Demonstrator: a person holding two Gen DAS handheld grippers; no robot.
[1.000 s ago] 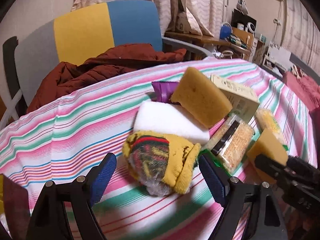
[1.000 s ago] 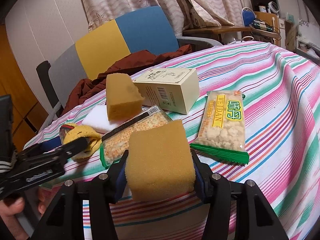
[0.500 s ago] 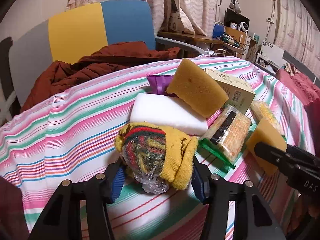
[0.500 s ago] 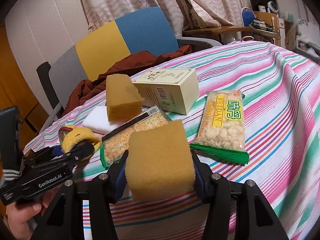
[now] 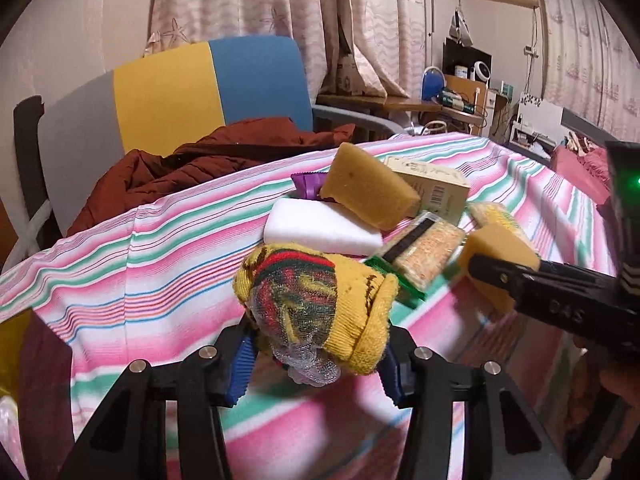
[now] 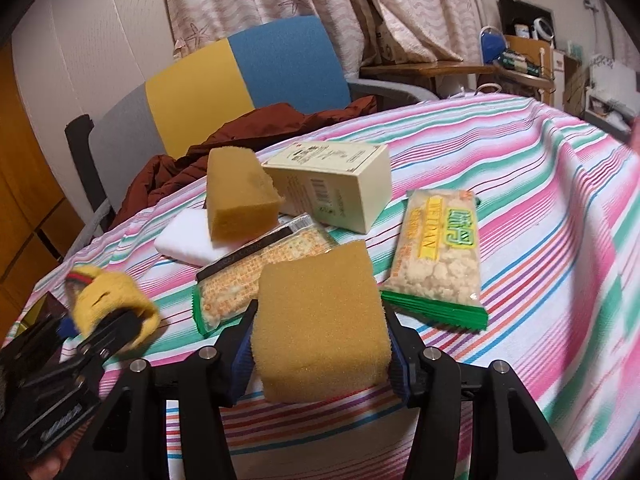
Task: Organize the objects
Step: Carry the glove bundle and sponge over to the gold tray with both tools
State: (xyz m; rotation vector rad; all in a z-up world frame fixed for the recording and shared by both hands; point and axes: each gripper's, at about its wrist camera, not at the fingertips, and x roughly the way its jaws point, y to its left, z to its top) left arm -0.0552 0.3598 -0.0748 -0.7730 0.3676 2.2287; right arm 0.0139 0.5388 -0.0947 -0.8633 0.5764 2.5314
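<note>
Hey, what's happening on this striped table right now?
A person is tidying with handheld tongs. The left tongs have just been closing and now pinch a yellow knitted sock bundle. The right tongs grip a yellow sponge block. Another sponge, a cream box and snack packs lie on the tablecloth.

Hidden and unclear parts

The purple wrapper [image 5: 308, 185] shows only a corner behind the upper sponge [image 5: 366, 192]; the striped surface [image 6: 576, 240] smears at right; shelf clutter [image 5: 460, 88] at upper right is too small.
</note>
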